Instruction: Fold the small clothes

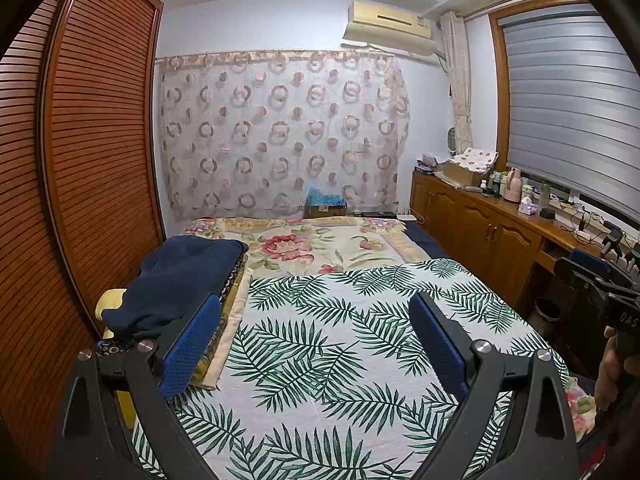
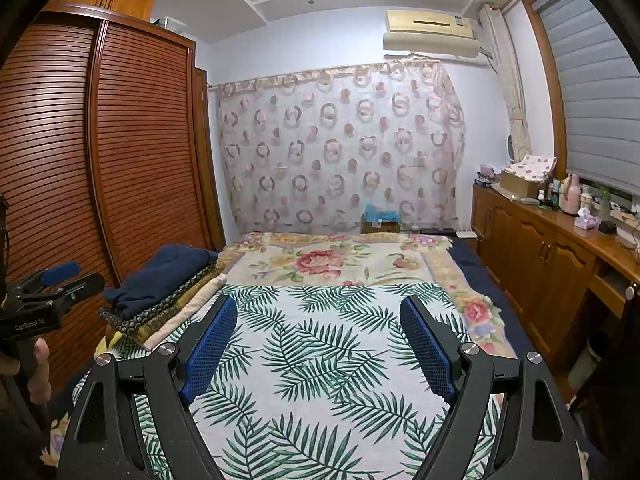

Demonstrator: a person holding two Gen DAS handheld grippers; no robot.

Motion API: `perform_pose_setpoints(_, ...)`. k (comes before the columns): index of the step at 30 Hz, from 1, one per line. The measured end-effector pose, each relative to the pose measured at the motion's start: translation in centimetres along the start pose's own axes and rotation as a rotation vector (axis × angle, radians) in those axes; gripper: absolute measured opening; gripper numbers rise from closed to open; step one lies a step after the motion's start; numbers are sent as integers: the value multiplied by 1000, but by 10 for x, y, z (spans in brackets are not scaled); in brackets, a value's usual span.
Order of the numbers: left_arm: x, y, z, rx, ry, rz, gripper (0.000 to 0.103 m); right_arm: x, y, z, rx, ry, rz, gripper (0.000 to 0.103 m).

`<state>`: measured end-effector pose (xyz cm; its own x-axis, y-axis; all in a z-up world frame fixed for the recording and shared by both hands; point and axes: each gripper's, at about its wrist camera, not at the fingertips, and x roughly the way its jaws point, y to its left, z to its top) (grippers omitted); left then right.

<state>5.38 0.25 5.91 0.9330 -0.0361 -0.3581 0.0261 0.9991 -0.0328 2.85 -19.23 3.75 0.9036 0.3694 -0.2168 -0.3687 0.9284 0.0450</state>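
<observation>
Bedroom premises are recorded, with a bed (image 1: 400, 240) serving as the work surface; a palm-leaf printed cloth (image 1: 340, 344) is spread flat over its near part, above a floral bedspread (image 1: 304, 246).

At the left, a louvred wooden wardrobe (image 1: 92, 152) is noted. Just beside it, on the left edge of the bed, a stack of folded clothes (image 2: 160, 296) is found, topped by a navy garment (image 1: 180, 276) that is rumpled and overhangs the pile. No loose garment is seen on the leaf cloth.

The left claw (image 1: 316, 340) is held wide apart, nothing between its blue pads, hovering above the cloth with the stack next to its left finger. The right claw (image 2: 318, 344) is likewise wide and empty.

It is judged that a garment is to be taken next, probably the navy one. It should be gripped at a single edge, not through several layers, so that the pile beneath is not dragged; it should then be laid flat at the cloth's centre before any fold is made.

At the right, a wooden sideboard (image 2: 560, 248) with bottles and boxes, a shuttered window (image 1: 568, 100), a circle-patterned curtain (image 1: 280, 132) and a wall air conditioner (image 1: 388, 26) are recorded.
</observation>
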Motion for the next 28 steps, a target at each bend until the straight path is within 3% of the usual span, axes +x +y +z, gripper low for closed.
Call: perform_pose_setpoints(28, -1, 0, -1, -1, -2, -2, 96, -3, -9, -4, -5, -2, 5, 85)
